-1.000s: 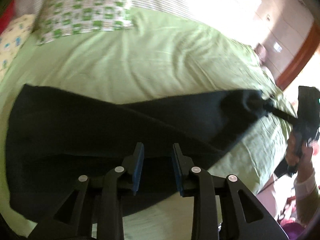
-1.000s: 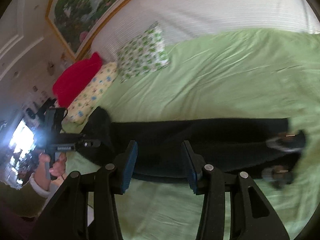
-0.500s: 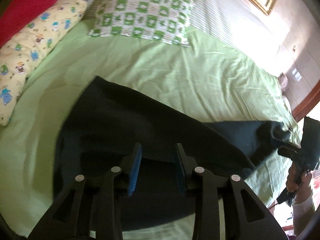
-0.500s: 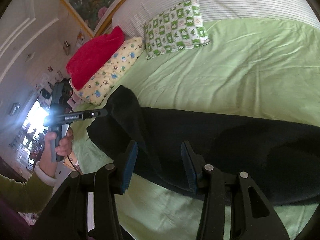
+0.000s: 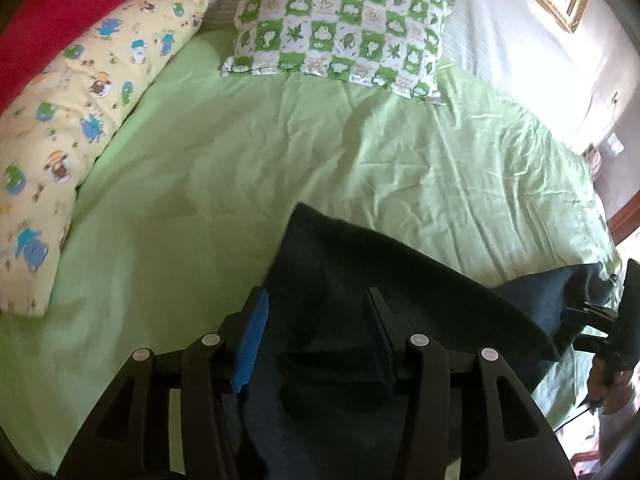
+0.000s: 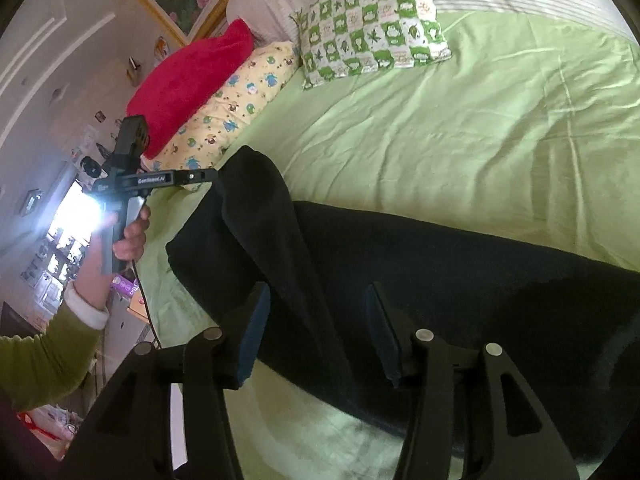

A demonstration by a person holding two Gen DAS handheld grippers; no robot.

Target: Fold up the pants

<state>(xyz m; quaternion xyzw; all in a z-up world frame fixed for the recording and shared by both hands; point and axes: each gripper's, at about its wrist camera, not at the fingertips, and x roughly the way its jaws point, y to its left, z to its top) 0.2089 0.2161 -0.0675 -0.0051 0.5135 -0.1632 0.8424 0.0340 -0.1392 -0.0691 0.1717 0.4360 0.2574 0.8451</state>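
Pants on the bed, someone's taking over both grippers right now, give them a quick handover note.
Left gripper: jaws opening, nothing pinched, over the dark pants.
Right gripper: jaws opening, nothing pinched, pants below it.
Pants: stretched across the green sheet near the bed's front edge, one end flipped back over itself.
Done: first fold begun.
Left: flatten that end, then probably fold again.

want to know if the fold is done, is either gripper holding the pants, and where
Nothing looks gripped. The left gripper and right gripper both have jaws opening, not pressing the pants that lie between them.
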